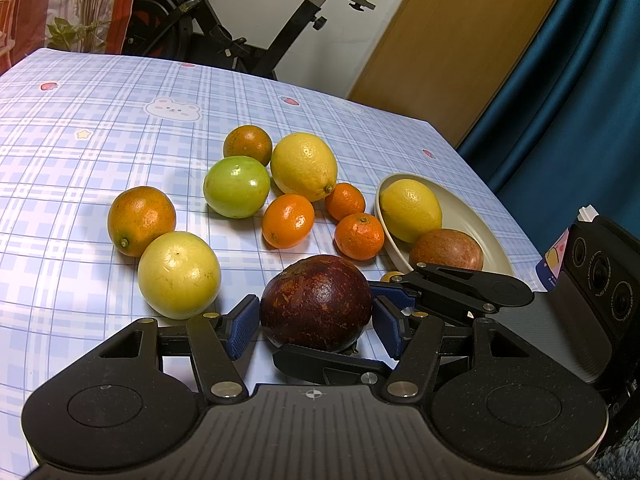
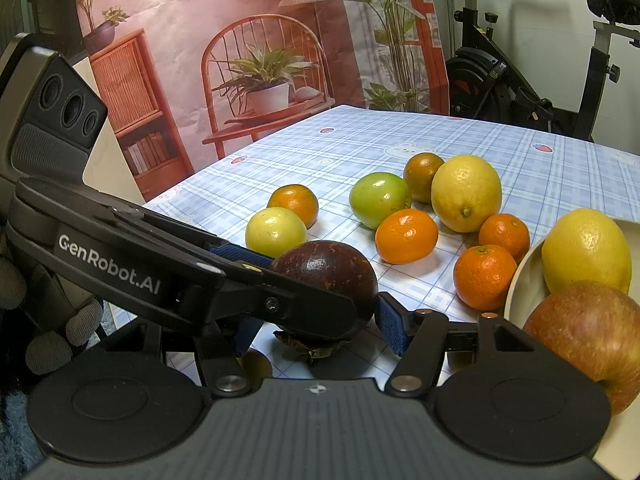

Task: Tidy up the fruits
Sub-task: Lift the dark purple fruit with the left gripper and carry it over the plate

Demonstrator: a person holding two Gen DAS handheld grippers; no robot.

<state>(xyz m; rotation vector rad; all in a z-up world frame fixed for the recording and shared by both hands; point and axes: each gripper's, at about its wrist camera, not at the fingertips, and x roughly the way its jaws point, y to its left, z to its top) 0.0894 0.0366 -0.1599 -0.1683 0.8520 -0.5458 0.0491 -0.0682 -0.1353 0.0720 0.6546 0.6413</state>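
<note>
A table under a blue plaid cloth (image 1: 100, 128) printed with bears and strawberries carries the fruit, in a room with an exercise bike (image 1: 240, 32) and a printed backdrop (image 2: 240, 40) behind. Nearest, a dark purple mangosteen (image 1: 316, 304) sits on the cloth, stem leaves down, with both tools meeting around it: the left gripper (image 1: 316, 320) has its blue pads against either flank, and the right gripper (image 2: 320, 320) brackets the same fruit from the other side, its pads close to the skin, though whether they press I cannot tell. Just right of it stands a cream plate (image 1: 472, 204) already holding a lemon (image 1: 410, 210) and a reddish apple (image 1: 446, 250), presumably the collecting place, so the mangosteen looks next to go there. Beyond lie loose three mandarins (image 1: 288, 222), a second lemon (image 1: 304, 166), green fruit (image 1: 236, 186), a pale yellow fruit (image 1: 178, 274) and two oranges (image 1: 140, 220).
</note>
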